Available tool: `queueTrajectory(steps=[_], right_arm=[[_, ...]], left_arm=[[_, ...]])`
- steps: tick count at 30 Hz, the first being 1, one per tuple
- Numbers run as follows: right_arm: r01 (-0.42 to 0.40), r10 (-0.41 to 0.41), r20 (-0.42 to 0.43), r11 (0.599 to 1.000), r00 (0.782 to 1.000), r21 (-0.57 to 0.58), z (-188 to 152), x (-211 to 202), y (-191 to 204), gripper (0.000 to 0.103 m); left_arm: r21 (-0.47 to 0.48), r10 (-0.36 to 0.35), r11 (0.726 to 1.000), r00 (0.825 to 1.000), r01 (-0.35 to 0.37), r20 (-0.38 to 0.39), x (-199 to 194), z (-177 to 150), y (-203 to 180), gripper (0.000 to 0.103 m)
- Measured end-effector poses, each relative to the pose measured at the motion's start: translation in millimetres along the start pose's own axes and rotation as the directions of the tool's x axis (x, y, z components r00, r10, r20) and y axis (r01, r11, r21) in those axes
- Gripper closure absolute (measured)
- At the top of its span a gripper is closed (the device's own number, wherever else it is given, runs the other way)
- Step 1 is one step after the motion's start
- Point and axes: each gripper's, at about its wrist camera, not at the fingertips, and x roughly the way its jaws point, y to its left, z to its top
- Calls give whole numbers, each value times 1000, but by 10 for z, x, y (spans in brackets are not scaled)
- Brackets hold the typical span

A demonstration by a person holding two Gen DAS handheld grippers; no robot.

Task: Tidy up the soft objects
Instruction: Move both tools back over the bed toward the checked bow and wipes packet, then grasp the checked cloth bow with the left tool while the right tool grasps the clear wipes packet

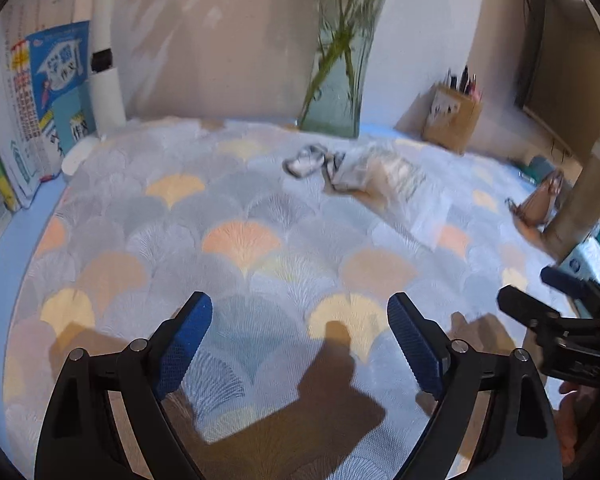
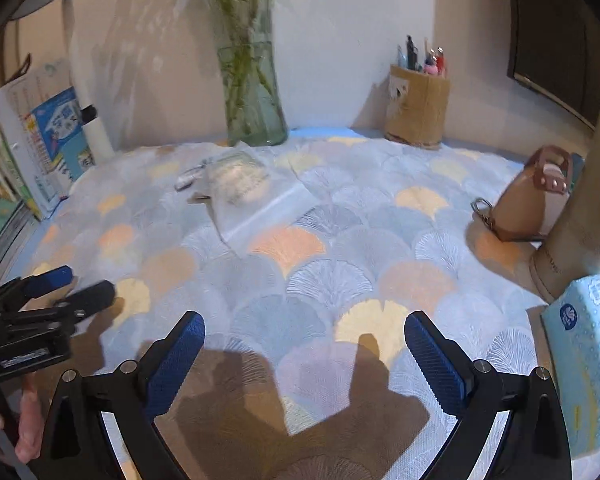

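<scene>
Glass vase (image 2: 254, 92) (green stems (image 2: 236, 40) inside)

Chinese characters reading 作文 are printed on the blue book cover (image 1: 60, 68) and are repeated on the smaller teal booklet (image 1: 78, 126) in front of it. A round blue logo is carried by the tissue pack (image 2: 584, 364), but its lettering cannot be read.

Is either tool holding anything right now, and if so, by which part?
Nothing is held. The left tool and right tool are both open and empty above the cloth; the pouch lies untouched near the vase.
</scene>
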Motion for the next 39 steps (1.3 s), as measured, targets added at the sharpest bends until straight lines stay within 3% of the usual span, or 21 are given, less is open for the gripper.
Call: queueTrajectory(steps=[7,17,20,22,25,26,31,35,39], right_arm=[[53,-52,-33,999,998,7,-17,52,-13,3],[51,-50,-38,999,998,17,-46,38,-32,3],[-9,11,-125,1000,992,13,-50,125,-29,3],[-85,99,-210,994,973,75,-34,155,-67,3],[-213,239,-235,968,942,131,174,108,-68,3],[-214,237,-239,970,942,117,264,102,-40,3],[-110,99,-128,991,987,-81,803,147,257,3],[-114,105,-65,982,992,-149,1030,420,433,3],[-104,95,-61,977,994,-183,1111,739,541,3]], left_arm=[[-45,-17,999,999,16,-32,72,10,99,14],[-85,63,994,998,-65,-26,2,-37,168,14],[-71,65,995,994,-71,-84,-13,34,178,14],[-59,29,998,993,-35,-113,-88,161,173,14],[-56,-28,998,996,24,-90,-242,495,146,14],[-53,-43,998,996,39,-78,-262,629,126,14],[-84,-59,995,998,57,-29,58,1236,95,14],[-185,-67,980,997,72,30,479,1435,177,15],[-246,-109,961,992,123,70,853,1391,264,15]])
